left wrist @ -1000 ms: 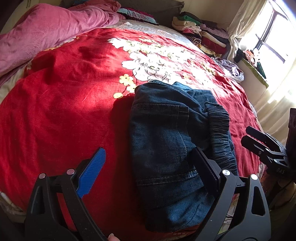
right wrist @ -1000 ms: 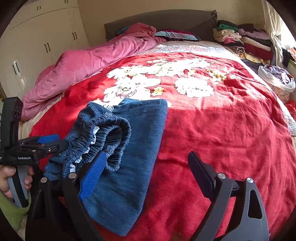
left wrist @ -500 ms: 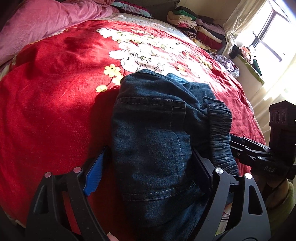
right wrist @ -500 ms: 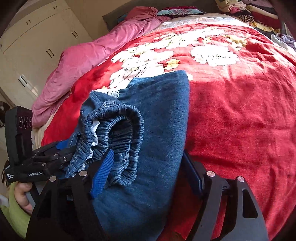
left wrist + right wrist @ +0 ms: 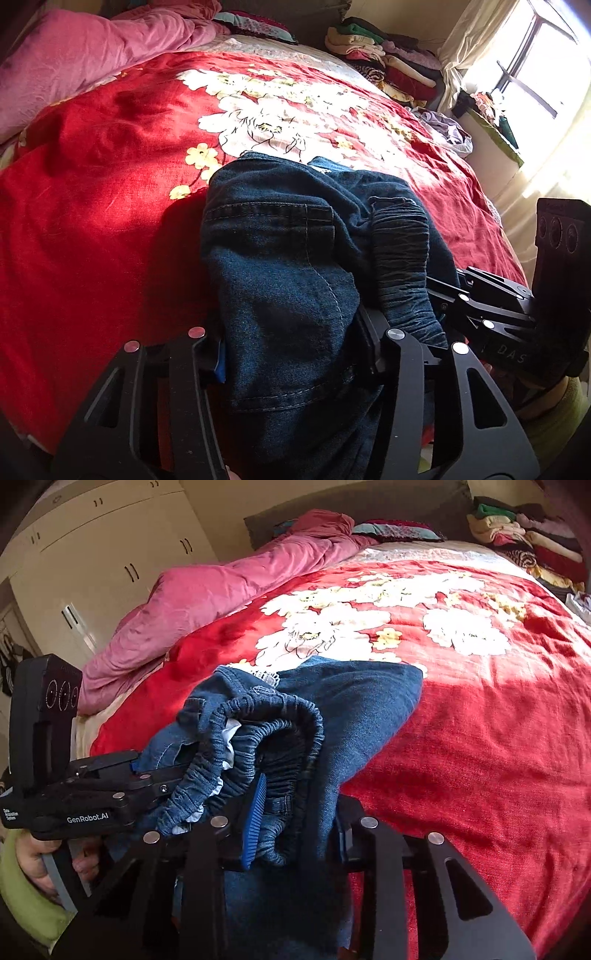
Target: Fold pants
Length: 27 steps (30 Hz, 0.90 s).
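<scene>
The folded dark blue denim pants [image 5: 288,266] lie at the near edge of the red floral bedspread [image 5: 103,206]. My left gripper [image 5: 291,350] is shut on the near end of the bundle, denim filling the gap between its fingers. My right gripper [image 5: 295,823] is shut on the pants [image 5: 354,709] at the elastic waistband [image 5: 273,716] side. The right gripper's body shows at the right in the left wrist view [image 5: 491,310]. The left gripper's body shows at the left in the right wrist view [image 5: 92,794].
A pink duvet [image 5: 221,587] is bunched at the far left of the bed. A stack of folded clothes [image 5: 384,70] sits at the far right corner near a window [image 5: 535,66]. White wardrobes [image 5: 96,561] stand behind.
Both grippers moved forward onto the pants and closed on the bundle; they were open a second ago. The near end of the pants is now bunched between the fingers.
</scene>
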Each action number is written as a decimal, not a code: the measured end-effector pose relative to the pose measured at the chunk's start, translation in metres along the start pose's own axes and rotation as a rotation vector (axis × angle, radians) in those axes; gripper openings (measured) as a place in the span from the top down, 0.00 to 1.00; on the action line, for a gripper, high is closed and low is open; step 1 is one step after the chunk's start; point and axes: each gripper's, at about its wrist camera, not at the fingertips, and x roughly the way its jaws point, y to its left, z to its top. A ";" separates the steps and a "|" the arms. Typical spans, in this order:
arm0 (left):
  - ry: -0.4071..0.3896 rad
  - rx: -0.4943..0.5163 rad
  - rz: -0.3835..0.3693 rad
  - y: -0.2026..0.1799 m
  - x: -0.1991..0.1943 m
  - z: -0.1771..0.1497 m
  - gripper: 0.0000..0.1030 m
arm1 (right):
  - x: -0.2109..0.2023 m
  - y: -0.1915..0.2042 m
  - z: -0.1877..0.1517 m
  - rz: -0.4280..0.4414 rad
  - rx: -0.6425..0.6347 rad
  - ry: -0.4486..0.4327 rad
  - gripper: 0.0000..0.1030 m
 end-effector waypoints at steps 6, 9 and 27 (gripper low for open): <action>-0.024 0.009 -0.011 -0.009 -0.012 0.009 0.63 | -0.016 0.010 0.008 -0.005 -0.042 -0.038 0.73; -0.032 0.015 -0.006 -0.012 -0.015 0.016 0.63 | -0.020 0.013 0.015 -0.010 -0.061 -0.053 0.73; -0.086 0.045 0.026 -0.009 -0.007 0.078 0.63 | -0.007 0.001 0.078 -0.032 -0.122 -0.128 0.73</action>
